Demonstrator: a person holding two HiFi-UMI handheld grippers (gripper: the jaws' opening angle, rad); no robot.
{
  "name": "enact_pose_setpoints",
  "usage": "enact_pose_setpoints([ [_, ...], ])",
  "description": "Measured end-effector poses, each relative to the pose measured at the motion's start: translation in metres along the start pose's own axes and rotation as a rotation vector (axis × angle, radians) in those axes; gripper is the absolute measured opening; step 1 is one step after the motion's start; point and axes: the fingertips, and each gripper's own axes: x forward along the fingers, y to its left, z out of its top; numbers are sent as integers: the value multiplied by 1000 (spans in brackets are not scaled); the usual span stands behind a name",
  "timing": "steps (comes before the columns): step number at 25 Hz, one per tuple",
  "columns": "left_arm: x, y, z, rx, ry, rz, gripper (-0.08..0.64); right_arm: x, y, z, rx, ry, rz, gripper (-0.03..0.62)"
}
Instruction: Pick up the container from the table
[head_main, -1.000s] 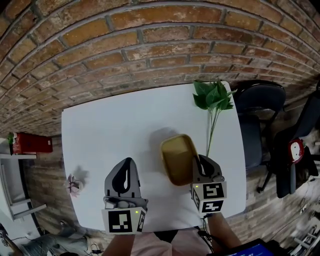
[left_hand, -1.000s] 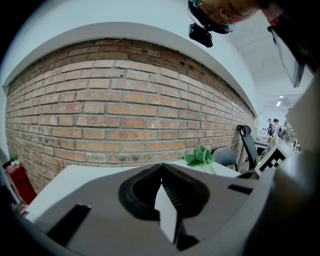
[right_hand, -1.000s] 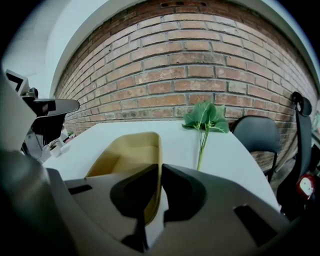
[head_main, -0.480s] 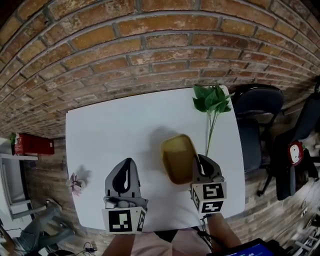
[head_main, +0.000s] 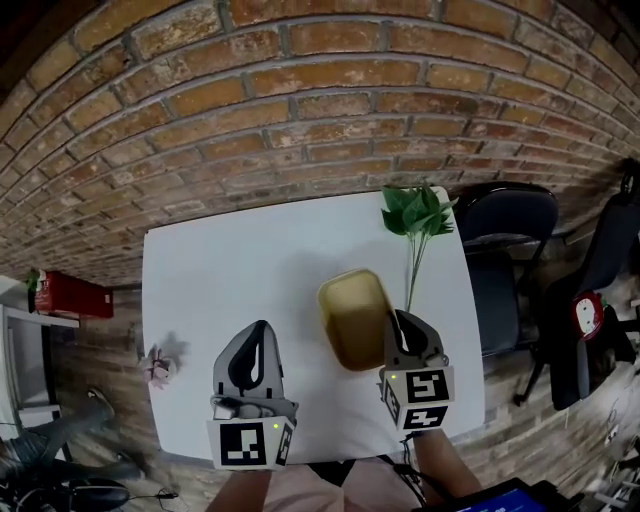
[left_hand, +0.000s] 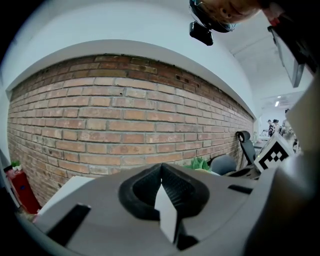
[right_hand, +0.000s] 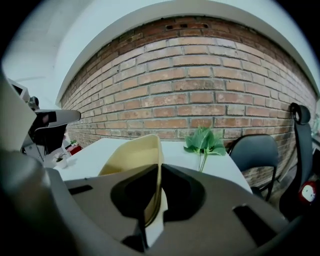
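fingers of my right gripper (head_main: 399, 322) pinch the rim of a shallow, pale yellow container (head_main: 350, 312) over the white surface (head_main: 240, 260); left gripper (head_main: 259, 332) fingers pressed together, empty.

Red brick wall (head_main: 300, 100) running behind a white desk (head_main: 230, 270), dark office chair (head_main: 505, 235) standing just beside the desk's right edge, another dark chair (head_main: 600, 260) sitting farther right, red object (head_main: 70, 297) lying at far left, white ceiling (left_hand: 125, 25) curving overhead.

The plant (head_main: 418, 212) lies on the table (head_main: 230, 280), right of the container (head_main: 352, 318); a flower (head_main: 158, 368) far left.
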Motion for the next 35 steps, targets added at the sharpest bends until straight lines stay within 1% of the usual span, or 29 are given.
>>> enact_pose_setpoints([
  [8, -18, -7, 18, 8, -45, 18, 9, -23, 4, 35, -12, -92, 16, 21],
  [14, -36, -9, 36, 14, -99, 39, 9, -45, 10, 59, -31, -165, 30, 20],
  [35, -95, -28, 123, 48, -318, 92, 9, -141, 21, 148, -124, -428, 53, 20],
])
